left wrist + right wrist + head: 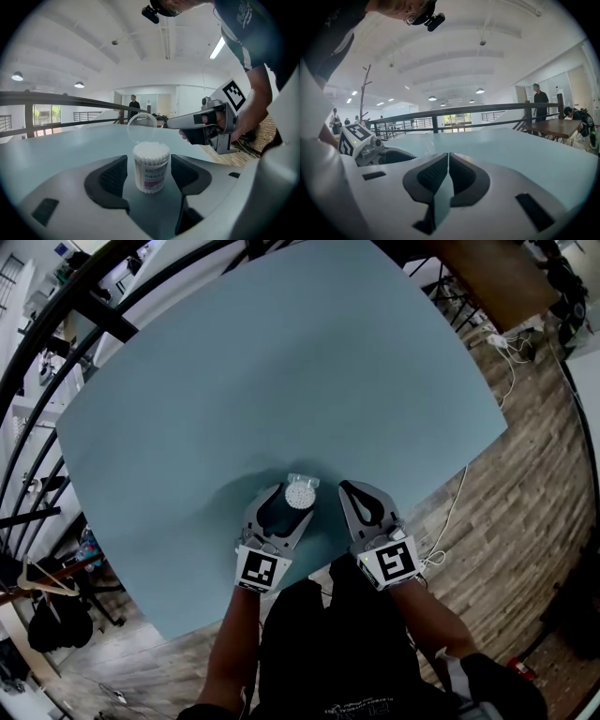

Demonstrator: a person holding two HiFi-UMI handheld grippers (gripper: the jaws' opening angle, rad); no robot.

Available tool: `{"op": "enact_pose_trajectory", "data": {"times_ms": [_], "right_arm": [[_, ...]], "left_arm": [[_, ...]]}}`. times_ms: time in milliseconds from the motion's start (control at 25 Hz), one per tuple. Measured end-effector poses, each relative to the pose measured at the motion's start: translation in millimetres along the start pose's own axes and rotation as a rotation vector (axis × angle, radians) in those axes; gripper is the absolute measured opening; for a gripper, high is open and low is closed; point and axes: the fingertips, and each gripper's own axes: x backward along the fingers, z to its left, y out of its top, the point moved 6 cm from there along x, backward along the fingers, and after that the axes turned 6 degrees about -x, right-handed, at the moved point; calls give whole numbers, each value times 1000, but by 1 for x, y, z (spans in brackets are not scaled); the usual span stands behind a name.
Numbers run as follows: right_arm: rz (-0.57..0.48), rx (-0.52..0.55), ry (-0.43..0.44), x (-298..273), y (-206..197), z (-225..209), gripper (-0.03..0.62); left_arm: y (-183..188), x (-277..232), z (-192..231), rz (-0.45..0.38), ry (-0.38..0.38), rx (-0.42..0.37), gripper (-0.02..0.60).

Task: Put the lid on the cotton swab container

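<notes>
Between the released jaws of the left tool (pixel 283 510) the cotton swab container (pixel 151 168) stands upright on the surface (pixel 281 371), swabs bare, clear of both pads. Just beyond it the clear lid (pixel 142 127) stands on edge, not yet on. The right tool (pixel 448 161) is clenched on nothing. By my reading, the lidding is all still to do.

An open mezzanine workspace: black railing (pixel 464 111), wood-plank floor (pixel 525 493), ceiling lamps (pixel 480 91), wooden desk (pixel 551 126).

A pale blue surface (pixel 281 381) fills the middle of the head view, with wooden floor (pixel 534 512) at right. A black railing (pixel 103 317) curves along the upper left; a white cable (pixel 457 498) trails at right.
</notes>
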Motion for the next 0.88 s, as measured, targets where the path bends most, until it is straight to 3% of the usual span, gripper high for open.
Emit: {"op": "enact_pose_trajectory", "data": {"times_ms": [720,880], "right_arm": [[35,35,42,-9,-4,-1,21],[-29,45,67,-18,11,4,21]], "left_arm": [[-3,-6,-3,32,23,-17,256],[-2,-8,-5,32,23,-4,253]]}}
